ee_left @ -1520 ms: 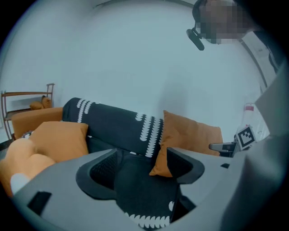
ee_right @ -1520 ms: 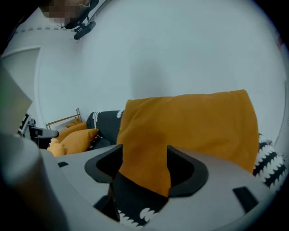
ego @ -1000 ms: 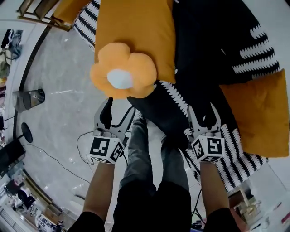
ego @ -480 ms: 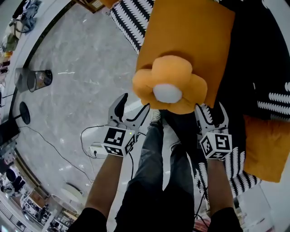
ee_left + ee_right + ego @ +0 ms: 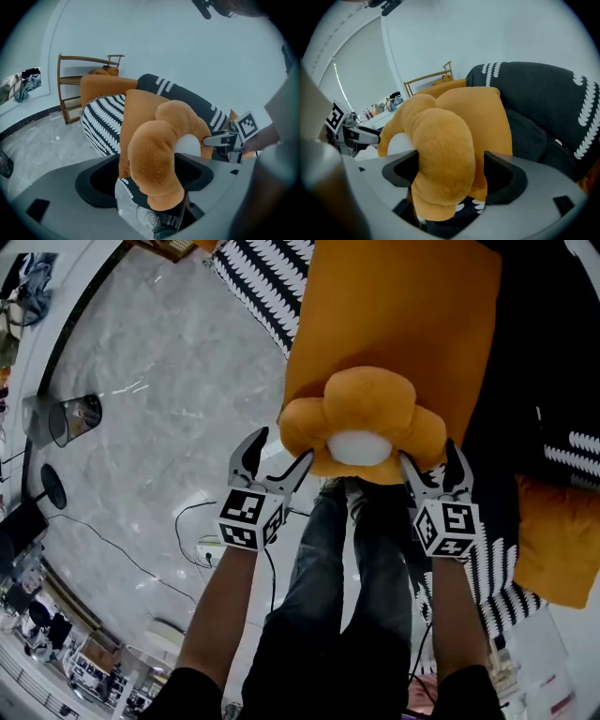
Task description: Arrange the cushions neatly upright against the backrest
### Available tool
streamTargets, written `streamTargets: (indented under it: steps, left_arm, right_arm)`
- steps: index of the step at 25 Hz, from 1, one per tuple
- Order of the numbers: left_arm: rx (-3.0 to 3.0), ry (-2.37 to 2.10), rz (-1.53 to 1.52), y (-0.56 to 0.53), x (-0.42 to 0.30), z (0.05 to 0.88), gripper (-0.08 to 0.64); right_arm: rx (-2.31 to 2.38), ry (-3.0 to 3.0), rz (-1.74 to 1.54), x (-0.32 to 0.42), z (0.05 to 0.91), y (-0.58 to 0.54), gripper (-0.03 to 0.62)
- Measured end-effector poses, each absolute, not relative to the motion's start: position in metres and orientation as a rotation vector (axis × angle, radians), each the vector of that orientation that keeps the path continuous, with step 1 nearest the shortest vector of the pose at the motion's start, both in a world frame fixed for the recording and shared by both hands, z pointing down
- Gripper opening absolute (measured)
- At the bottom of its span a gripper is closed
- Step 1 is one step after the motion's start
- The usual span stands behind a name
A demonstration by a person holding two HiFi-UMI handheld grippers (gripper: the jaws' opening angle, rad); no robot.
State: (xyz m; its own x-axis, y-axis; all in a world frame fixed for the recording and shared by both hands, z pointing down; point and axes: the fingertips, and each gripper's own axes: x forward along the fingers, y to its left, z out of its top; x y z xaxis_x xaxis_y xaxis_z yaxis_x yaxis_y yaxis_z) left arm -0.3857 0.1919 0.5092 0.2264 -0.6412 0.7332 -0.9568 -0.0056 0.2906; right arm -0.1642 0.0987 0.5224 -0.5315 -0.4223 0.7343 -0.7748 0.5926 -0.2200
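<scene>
An orange flower-shaped cushion (image 5: 361,427) with a white centre lies at the front edge of the black sofa (image 5: 553,362), on a large orange square cushion (image 5: 394,324). My left gripper (image 5: 279,448) is at its left petal and my right gripper (image 5: 433,470) at its right petal. In the left gripper view a petal (image 5: 154,164) sits between wide jaws. In the right gripper view another petal (image 5: 443,154) sits between jaws that are opening, with a gap on one side. Neither gripper presses on the plush.
A black-and-white striped cushion (image 5: 258,282) lies at the sofa's left end and another orange cushion (image 5: 558,540) at the right. The person's legs (image 5: 347,615) stand below. A bin (image 5: 70,418), cables and a power strip (image 5: 211,549) are on the marble floor. A wooden shelf (image 5: 79,89) stands behind.
Both grippers have come up from below the flower cushion to flank it, one petal now between each pair of jaws. The right jaws stand wider than before.
</scene>
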Motion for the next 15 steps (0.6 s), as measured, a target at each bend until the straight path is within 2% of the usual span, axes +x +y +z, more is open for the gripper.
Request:
streamTargets:
  steps: [4, 6, 8, 9, 11, 15]
  left_arm:
    - [1.685, -1.429, 0.530, 0.188, -0.371, 0.531, 0.373]
    - [1.650, -1.381, 0.472, 0.184, -0.364, 0.541, 0.350]
    - [1.640, -1.384, 0.450, 0.182, -0.363, 0.536, 0.290]
    - [1.644, -1.403, 0.457, 0.181, -0.365, 0.531, 0.269]
    - [1.654, -1.454, 0.466, 0.175, -0.365, 0.519, 0.241]
    - [1.698, -1.517, 0.456, 0.156, -0.347, 0.482, 0.222]
  right_arm:
    - [0.892, -2.209, 0.684, -0.163, 0.527, 0.096, 0.417]
    - [0.819, -2.218, 0.768, -0.168, 0.531, 0.097, 0.407]
    - [0.742, -2.225, 0.853, -0.176, 0.524, 0.105, 0.281]
    - [0.717, -2.233, 0.847, -0.179, 0.519, 0.110, 0.247]
    - [0.698, -2.254, 0.771, -0.180, 0.507, 0.116, 0.218]
    - [0.748, -2.285, 0.689, -0.160, 0.473, 0.114, 0.212]
